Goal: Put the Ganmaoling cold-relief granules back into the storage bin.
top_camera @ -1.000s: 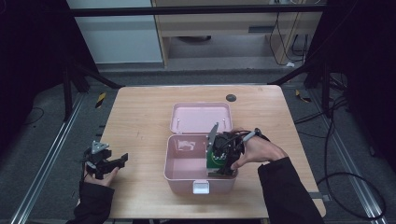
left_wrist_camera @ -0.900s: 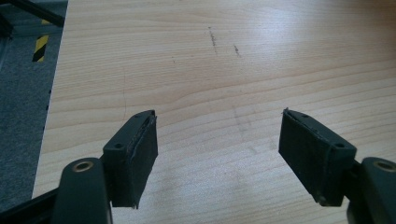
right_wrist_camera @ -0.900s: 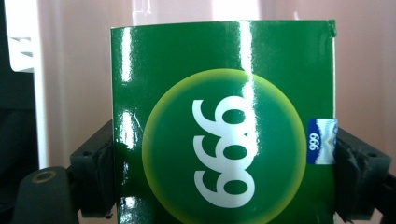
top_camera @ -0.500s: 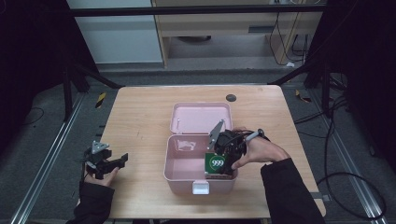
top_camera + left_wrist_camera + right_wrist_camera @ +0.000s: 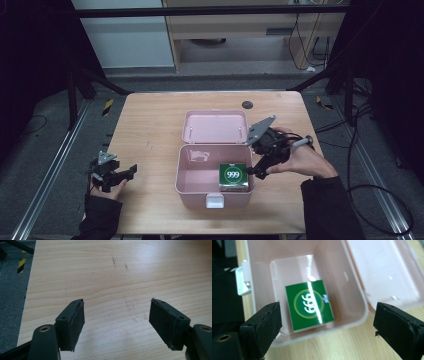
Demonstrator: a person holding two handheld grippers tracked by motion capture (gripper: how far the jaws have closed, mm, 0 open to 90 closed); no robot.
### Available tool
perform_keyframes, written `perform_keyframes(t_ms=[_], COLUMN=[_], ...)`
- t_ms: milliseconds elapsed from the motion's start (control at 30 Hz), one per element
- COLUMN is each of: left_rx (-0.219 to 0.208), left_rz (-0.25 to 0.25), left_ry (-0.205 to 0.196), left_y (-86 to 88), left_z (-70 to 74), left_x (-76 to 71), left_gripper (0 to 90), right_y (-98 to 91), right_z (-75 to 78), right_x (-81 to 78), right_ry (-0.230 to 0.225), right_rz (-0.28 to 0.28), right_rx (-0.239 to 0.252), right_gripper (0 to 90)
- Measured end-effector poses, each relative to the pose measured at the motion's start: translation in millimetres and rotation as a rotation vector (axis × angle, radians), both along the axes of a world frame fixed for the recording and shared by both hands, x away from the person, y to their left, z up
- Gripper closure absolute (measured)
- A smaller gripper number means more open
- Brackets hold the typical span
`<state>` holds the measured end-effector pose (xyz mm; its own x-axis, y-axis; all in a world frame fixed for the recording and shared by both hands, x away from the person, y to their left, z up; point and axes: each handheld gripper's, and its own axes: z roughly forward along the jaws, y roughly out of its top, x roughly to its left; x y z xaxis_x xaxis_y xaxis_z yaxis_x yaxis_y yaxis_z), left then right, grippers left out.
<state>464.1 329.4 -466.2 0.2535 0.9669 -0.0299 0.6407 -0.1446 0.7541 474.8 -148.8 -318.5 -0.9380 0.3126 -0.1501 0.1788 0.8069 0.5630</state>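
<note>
Right tongs (image 5: 256,167) gape wide just beside the green box (image 5: 234,177), flat in the pink case (image 5: 200,192); left tongs (image 5: 120,175) wide, well apart.

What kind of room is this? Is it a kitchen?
Not a kitchen; probably a lab or workshop. A bare wooden table stands among dark metal frame bars, with cables trailing over the grey floor, and a person works a pink box with hand-held grippers.

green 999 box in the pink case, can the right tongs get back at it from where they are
Probably yes. The green box lies flat in the open pink case, lid thrown back, nothing over it. The right tongs are open at the case's right rim; only the near wall could crowd one jaw.
</note>
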Motion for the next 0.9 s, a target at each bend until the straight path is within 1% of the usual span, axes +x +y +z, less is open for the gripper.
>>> perform_keyframes(t_ms=[67,167,233,267,300,367,467,667,700,733,767,833,867,900], left_rx=[-0.002,-0.003,0.001,0.002,0.004,0.004,0.003,0.006,0.006,0.007,0.008,0.009,0.01,0.012], left_rz=[-0.002,-0.003,-0.006,-0.007,-0.008,-0.009,-0.006,-0.007,-0.007,-0.007,-0.007,-0.008,-0.009,-0.011], left_ry=[0.001,0.002,0.004,0.005,0.007,0.009,0.013,0.016,0.016,0.017,0.016,0.015,0.015,0.017], left_y=[-0.2,-0.3,-0.5,-0.7,-0.9,-1.2,-1.4,-2.0,-2.1,-2.1,-2.1,-1.6,-1.5,-1.5], left_z=[0.1,0.2,-0.2,-0.3,-0.6,-0.9,-1.5,-2.4,-2.6,-2.6,-2.7,-3.2,-3.6,-4.1], left_x=[-0.2,-0.3,-0.1,0.0,0.2,0.4,0.6,1.1,1.1,1.1,1.1,1.1,1.0,1.0], left_gripper=[29.1,30.3,30.6,30.8,31.0,31.3,31.5,31.5,31.4,31.3,31.2,30.7,30.4,30.1], right_y=[-11.8,-30.8,-43.4,-51.0,-55.6,-66.2,-77.7,-90.8,-92.7,-95.1,-96.9,-101.9,-104.6,-107.7], right_z=[-0.2,-4.4,-9.8,-14.4,-17.5,-27.3,-45.2,-83.7,-89.6,-96.9,-101.3,-113.0,-118.8,-124.3], right_x=[-0.3,-1.6,-0.9,-0.4,0.1,0.6,0.1,-2.0,-2.0,-2.3,-1.8,-1.6,-1.1,0.4], right_ry=[-0.011,-0.036,-0.066,-0.076,-0.077,-0.063,-0.052,-0.024,-0.022,-0.019,-0.022,-0.028,-0.03,-0.035], right_rz=[-0.041,-0.129,-0.204,-0.253,-0.278,-0.345,-0.407,-0.523,-0.549,-0.588,-0.607,-0.664,-0.686,-0.705], right_rx=[0.026,0.051,0.068,0.085,0.096,0.128,0.159,0.228,0.238,0.249,0.252,0.264,0.257,0.235], right_gripper=[10.1,10.4,10.4,9.8,9.7,9.7,8.8,8.1,8.1,8.1,8.0,8.5,8.1,7.6])
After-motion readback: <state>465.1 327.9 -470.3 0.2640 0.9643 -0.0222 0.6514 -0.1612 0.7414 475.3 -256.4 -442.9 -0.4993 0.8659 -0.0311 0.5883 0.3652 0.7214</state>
